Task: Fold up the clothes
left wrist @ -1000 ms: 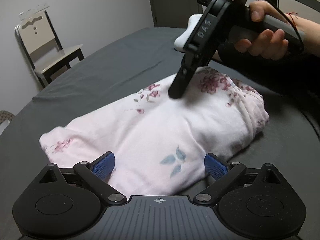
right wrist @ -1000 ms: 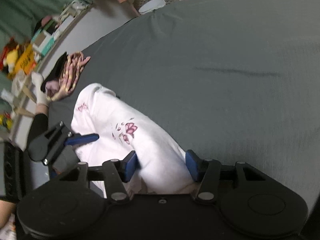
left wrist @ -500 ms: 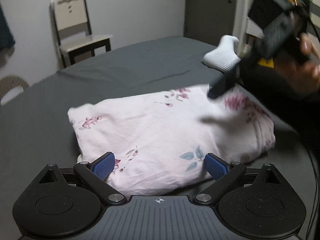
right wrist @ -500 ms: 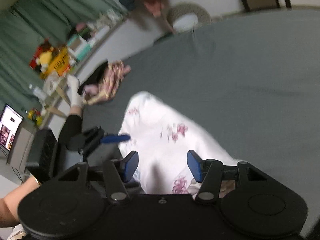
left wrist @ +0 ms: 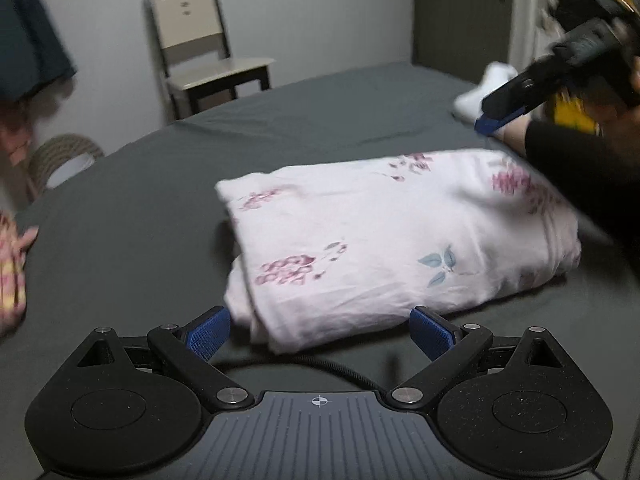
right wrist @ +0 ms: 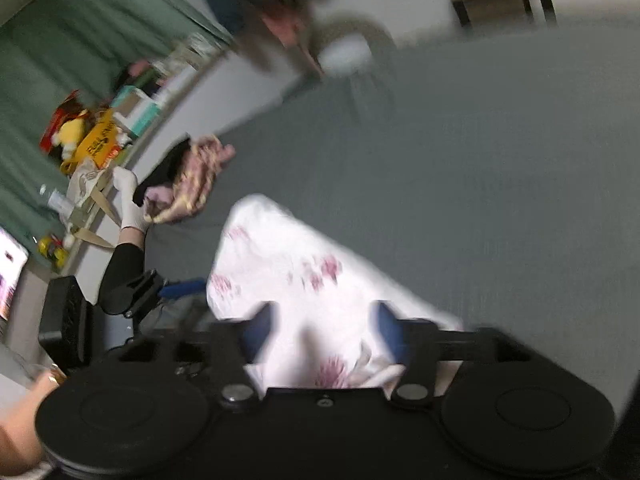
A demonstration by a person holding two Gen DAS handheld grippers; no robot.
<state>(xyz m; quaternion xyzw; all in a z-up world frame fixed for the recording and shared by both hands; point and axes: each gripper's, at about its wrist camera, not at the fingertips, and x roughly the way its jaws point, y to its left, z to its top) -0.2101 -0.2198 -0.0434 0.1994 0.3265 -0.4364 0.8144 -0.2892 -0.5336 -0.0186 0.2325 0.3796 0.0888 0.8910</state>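
A folded white garment with pink flowers (left wrist: 400, 240) lies on the dark grey bed sheet (left wrist: 140, 248). My left gripper (left wrist: 320, 334) is open and low at the garment's near edge, and the cloth's front corner lies between its blue fingers (left wrist: 208, 332) without being pinched. My right gripper (left wrist: 500, 116), held in a hand, hovers above the garment's far right end. In the blurred right wrist view my right gripper (right wrist: 323, 332) is open above the garment (right wrist: 280, 264), with the left gripper (right wrist: 180, 288) at the cloth's left side.
A wooden chair (left wrist: 208, 52) stands past the bed's far edge and a woven basket (left wrist: 60, 160) sits at the left. A white sock (left wrist: 480, 92) lies far right. A pink and yellow clothes pile (right wrist: 192, 176) sits beside another person's gloved hand (right wrist: 128, 200).
My right gripper has lifted off the top of the garment and drawn back to the right. My left gripper has swung round, so the garment now sits further right in its view.
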